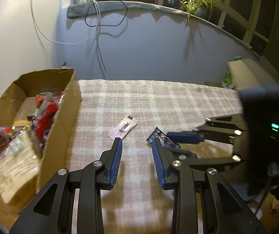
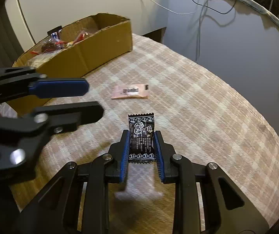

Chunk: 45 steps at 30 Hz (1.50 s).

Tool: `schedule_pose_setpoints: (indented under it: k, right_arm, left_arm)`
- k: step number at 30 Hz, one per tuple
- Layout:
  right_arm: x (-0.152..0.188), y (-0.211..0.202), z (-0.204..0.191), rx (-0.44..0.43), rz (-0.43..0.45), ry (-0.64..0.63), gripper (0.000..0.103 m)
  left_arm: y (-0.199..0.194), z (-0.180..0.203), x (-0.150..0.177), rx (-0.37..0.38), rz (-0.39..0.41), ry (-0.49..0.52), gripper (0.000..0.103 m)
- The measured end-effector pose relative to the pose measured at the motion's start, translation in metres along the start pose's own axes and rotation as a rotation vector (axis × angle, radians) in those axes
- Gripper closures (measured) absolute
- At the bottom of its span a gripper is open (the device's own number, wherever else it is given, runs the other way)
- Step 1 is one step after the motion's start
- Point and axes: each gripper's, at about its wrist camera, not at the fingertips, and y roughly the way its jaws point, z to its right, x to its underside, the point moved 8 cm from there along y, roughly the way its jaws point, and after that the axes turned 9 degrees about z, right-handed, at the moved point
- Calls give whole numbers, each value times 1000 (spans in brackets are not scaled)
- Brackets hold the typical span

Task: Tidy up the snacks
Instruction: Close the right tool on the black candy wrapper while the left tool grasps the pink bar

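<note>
Brown corrugated cardboard box (image 1: pixel 61 120), cut off at the left edge in the left wrist view, holds blurred mixed snack packets (image 1: pixel 18 136). The left gripper (image 1: pixel 136 146) hangs with fingers spread wide and empty above the plaid cloth (image 1: pixel 159 101). A pale pink wrapped snack (image 1: pixel 123 128) lies just ahead; its print is unreadable.

In the right wrist view, the right gripper (image 2: pixel 141 136) has its blue pads against both sides of a black printed candy packet (image 2: pixel 141 134). The left gripper crosses the frame's left side, blurred, hiding part of the box front.
</note>
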Motion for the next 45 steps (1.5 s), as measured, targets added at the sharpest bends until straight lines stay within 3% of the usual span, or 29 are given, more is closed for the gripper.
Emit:
schedule_pose_setpoints:
  k: [10,14,19,22,27,36,45]
  right_arm:
    - [9,-10,24,2,9,36,78]
    - [11,-12,27,-4,16,50,78]
    - [11,-12,28,-11,22,54,78]
    - [12,-13,28,-15,24,57,78]
    - [11,-13,28,-9,22,56,78]
    - [8,-13,29,7,29,76,78]
    - [4,-31,32,11,65,106,78]
  left_arm:
    - [42,-6,-10,-14,-20,-17,72]
    - [55,-8,-10,-14,-44,-18,51]
    - [58,-12,-5,-9,-64,-21,51]
    - [53,-10,-1,-15,-65,7,59]
    - [51,-8,2,-44,-65,65,84]
    - [50,-9,1,-55,-52,48,85]
    - [17,-3,-7,-40,18,23,85]
